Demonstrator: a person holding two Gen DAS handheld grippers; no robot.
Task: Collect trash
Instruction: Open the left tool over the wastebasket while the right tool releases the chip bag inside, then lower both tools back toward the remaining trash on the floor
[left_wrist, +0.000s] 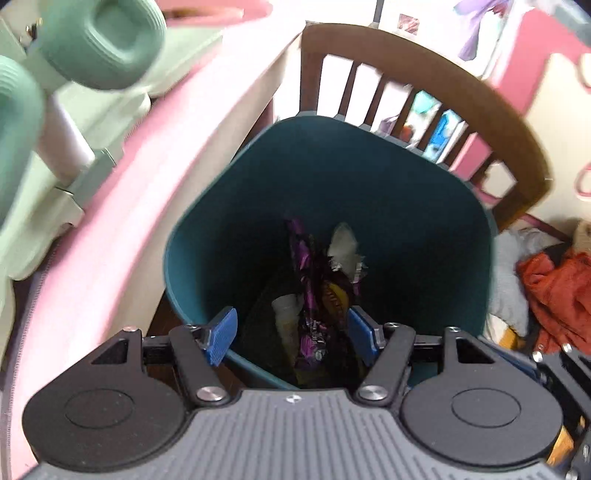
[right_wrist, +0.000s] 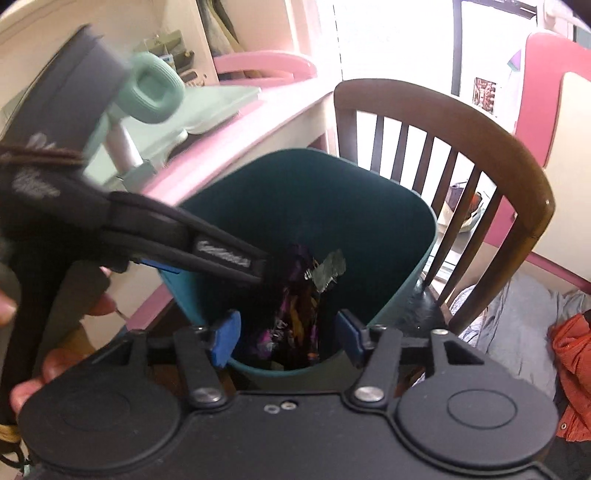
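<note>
while both cameras look down into it, a dark teal plastic bin (left_wrist: 388, 206) with smooth walls and rounded corners is seen standing on the floor between a pink-edged bench (left_wrist: 122, 206) and a brown wooden chair (left_wrist: 495, 110) with a curved top rail and slim spindles. the trash (left_wrist: 314, 280) is found inside the bin: a crumpled purple patterned wrapper (right_wrist: 291, 321) with glossy folds stands upright, and a crinkled silvery scrap (right_wrist: 328, 269) lies against its top.

the left gripper (left_wrist: 291, 336) is held over the bin's near rim with its ribbed blue pads (left_wrist: 223, 332) set well apart; nothing is pressed between them, though the wrapper is seen in the gap below. the right gripper (right_wrist: 288, 334) is likewise held above the near rim, its blue pads (right_wrist: 227, 339) spread to a middling width and closed on nothing.

in the right wrist view, the black body of the other tool and a strap are seen at the left, with fingertips (right_wrist: 99, 306) wrapped round it. on the bench, a mint-green ribbed, ring-shaped fitting (right_wrist: 155, 92) on a silvery stem is blurred. an orange crumpled cloth (left_wrist: 557, 291) and grey fabric (right_wrist: 517, 332) are heaped to the right.
</note>
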